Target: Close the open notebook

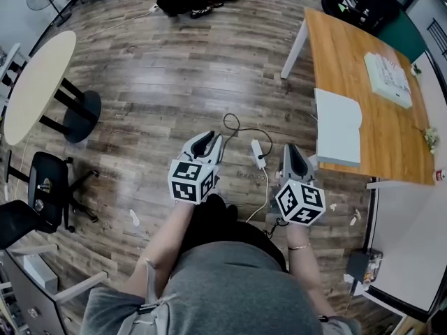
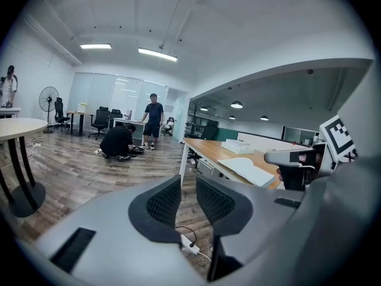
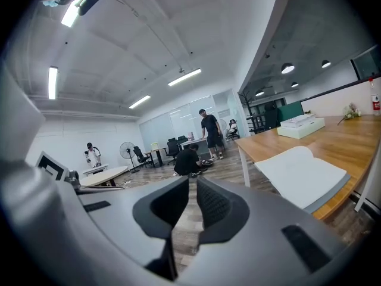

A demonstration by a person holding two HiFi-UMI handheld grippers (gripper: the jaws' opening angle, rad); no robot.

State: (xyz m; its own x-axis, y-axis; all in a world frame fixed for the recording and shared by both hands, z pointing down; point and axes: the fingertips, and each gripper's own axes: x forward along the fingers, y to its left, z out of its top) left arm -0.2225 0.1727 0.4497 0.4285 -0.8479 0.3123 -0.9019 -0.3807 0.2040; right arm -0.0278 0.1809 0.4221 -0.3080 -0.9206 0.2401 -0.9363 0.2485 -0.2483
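L tool (image 2: 187, 186): jaws are held nearly together w/ only a narrow slit left, and nothing is pinched; floor is seen through the gap. R tool (image 3: 191, 189): same, the slit is even tighter and empty. Both are carried at waist level and pointed a little downward over the floor.

Risks, as judged from here:
- With both slits this narrow, a cover can't be pinched unless a tool is spread first. If the cover is only nudged, loose pages may prob. be creased or folded under.
- The notebook (image 1: 337, 128) is seen close to the near edge of the surface (image 1: 342, 54). A sideways shove instead of a lift could slide it off.
- A power strip (image 1: 258, 154) and its cable (image 1: 234, 124) are laid on the floor btw. the tools and the surface. A foot could be caught there on approach, and the aim of both tools upset.
- If one half is flipped w/o the other being held down, the whole book may be dragged along.

Position: the notebook is laid open, white pages up, on the wooden surface ahead and to the right of both tools and well apart from them. No contact is made. The R tool is the nearer one; the open pages are seen just right of its jaws in the right gripper view. A white stack (image 1: 387, 79) is set further back on the same surface, apart from the notebook.
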